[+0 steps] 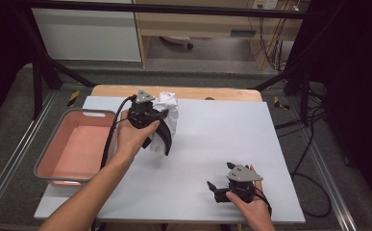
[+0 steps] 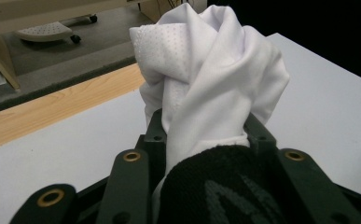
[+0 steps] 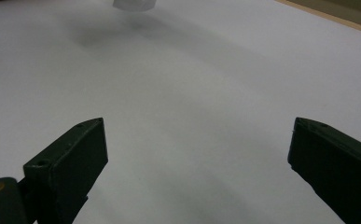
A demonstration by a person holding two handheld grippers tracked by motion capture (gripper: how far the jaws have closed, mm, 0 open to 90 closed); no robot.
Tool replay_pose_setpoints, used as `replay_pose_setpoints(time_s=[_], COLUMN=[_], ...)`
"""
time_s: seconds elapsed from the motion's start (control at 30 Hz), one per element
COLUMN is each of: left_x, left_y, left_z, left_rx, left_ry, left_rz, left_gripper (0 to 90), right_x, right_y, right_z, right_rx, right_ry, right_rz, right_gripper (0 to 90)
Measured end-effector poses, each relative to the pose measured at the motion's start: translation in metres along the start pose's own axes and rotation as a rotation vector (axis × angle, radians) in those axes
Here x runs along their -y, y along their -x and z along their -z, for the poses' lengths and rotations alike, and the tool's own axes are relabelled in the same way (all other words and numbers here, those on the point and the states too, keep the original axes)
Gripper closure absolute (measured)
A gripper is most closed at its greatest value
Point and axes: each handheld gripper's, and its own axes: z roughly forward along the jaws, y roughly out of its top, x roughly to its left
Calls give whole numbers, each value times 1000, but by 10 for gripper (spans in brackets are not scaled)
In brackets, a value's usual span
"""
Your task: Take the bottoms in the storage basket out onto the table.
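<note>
My left gripper [image 1: 155, 115] is raised over the far left part of the table, shut on a bunched white cloth [image 1: 170, 111] with a black band [image 1: 163, 139] hanging below it. In the left gripper view the white cloth [image 2: 211, 70] bulges up between the jaws and the black band [image 2: 220, 186] lies over their base. My right gripper [image 1: 221, 176] rests near the front right of the table, jaws wide apart with nothing between them. The right gripper [image 3: 197, 158] looks across bare table, with a bit of the cloth [image 3: 131, 3] at the top edge.
A pink basin [image 1: 46, 154] with a grey rim stands at the table's left edge, nothing inside. The light grey tabletop [image 1: 222, 130] has a wooden strip [image 1: 198, 92] along its far edge. Black frame bars and cables lie beyond the table.
</note>
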Motion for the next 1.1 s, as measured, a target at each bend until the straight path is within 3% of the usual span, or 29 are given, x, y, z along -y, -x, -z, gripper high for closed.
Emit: replay_pose_setpoints(time_s=[0.23,1.1], left_x=[1,7], left_y=[0,11], left_z=[-11,-38], left_rx=[-4,5], left_ry=[9,-36], left_rz=[23,19], left_gripper=[614,613], right_x=[-1,-1], right_y=[-2,-1], right_z=[-2,-1], right_rx=[-8,-11], right_ry=[-6,-4], right_rz=[7,8], right_gripper=[49,49])
